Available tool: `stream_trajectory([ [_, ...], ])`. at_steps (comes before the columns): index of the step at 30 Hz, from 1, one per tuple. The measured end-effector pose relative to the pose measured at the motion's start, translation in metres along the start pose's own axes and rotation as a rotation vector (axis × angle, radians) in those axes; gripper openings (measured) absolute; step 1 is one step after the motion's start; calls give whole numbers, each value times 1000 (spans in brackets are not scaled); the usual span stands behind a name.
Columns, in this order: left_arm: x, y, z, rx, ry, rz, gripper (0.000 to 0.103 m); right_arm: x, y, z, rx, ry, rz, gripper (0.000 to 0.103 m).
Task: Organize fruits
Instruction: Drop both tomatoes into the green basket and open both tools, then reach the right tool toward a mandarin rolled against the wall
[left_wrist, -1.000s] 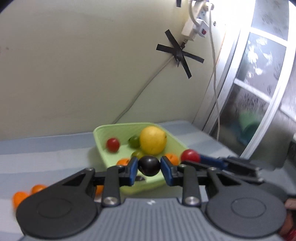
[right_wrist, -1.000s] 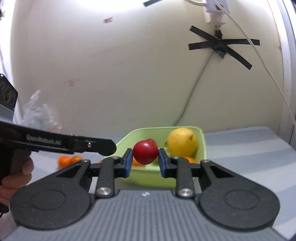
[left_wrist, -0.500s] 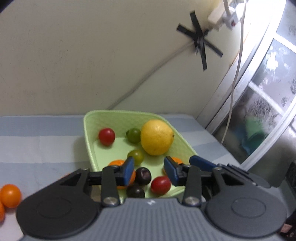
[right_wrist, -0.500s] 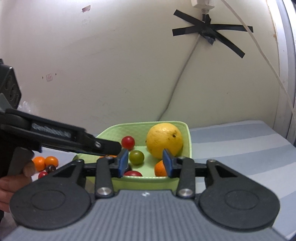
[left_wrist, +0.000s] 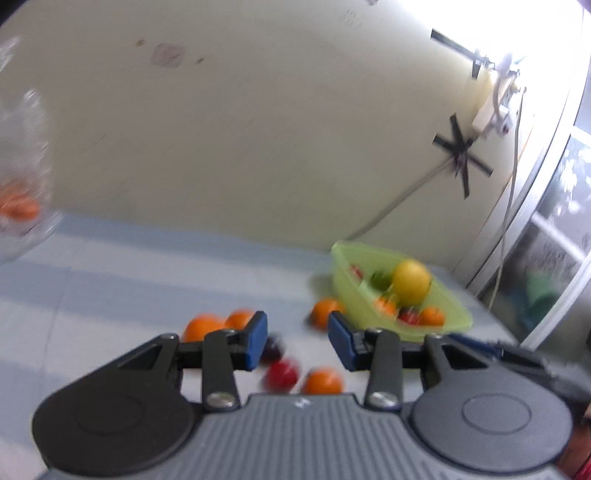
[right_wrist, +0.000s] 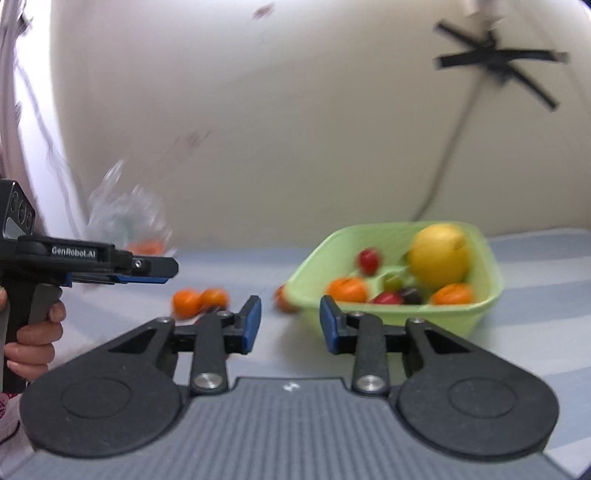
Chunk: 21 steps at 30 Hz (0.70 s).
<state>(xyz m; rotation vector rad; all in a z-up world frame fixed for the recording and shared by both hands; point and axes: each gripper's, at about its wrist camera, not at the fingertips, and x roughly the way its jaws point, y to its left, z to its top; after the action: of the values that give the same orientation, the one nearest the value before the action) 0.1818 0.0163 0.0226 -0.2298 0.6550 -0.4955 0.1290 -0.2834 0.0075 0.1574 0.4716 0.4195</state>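
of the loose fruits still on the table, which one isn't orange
The red fruit just below the left gripper; a darker one beside it is too blurred to name.

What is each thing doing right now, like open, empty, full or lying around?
left gripper: open, empty.
right gripper: open, empty, jaws just closing a little.
green basket: upright, holding fruit.
lemon: in the basket.
loose oranges: on the table, outside the basket.
plastic bag: crumpled by the wall.

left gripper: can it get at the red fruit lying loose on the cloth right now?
Probably yes. The left gripper is open and empty, and the red fruit lies on the cloth just below its fingertips, beside an orange one. Nothing covers it, though the blur hides exact gaps.
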Motion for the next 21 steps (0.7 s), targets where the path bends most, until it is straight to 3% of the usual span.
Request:
stream_trajectory([
  [3,-1,9,-12,-13,26,12,37,14,19,-5,-24,49,33,37],
  [8,3,22,-13,-91,29,-38,37,32,44,-2,-82,88,44,37],
  [12,1,29,-15,-97,13,-56,37,52,46,24,-115,118,43,37],
  [16,-4,44,-20,-130,1,-59,37,78,39,34,-83,215,95,36],
  [21,-8,64,-16,-175,-27,-39,37,92,43,44,-136,209,36,34],
])
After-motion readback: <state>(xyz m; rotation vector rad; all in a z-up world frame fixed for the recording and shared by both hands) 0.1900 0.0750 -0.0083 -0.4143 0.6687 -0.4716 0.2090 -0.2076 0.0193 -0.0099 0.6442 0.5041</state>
